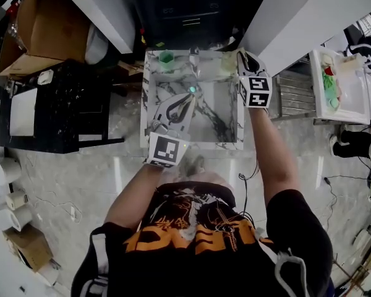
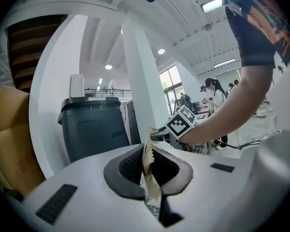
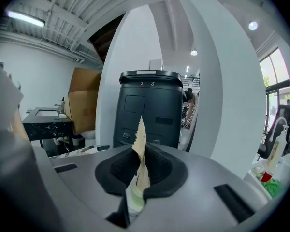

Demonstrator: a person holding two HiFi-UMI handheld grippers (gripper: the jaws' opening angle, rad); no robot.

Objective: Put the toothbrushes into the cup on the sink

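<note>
Left gripper (image 1: 187,101) is clamping a paper toothbrush packet (image 2: 149,166) over the sink (image 1: 149,104), right gripper (image 1: 242,57) pinching another packet (image 3: 140,149) (green cup (image 1: 166,59) sitting on the rim).

Ceiling lamps (image 2: 212,4) are lighting both gripper views evenly; fisheye distortion is bending the pillar (image 2: 142,81) and blackening the corners. Daylight is glaring through a window (image 2: 170,81). The paper wrapper (image 2: 147,163) nearest the lens is blurring. The head view is looking dimmer.
</note>
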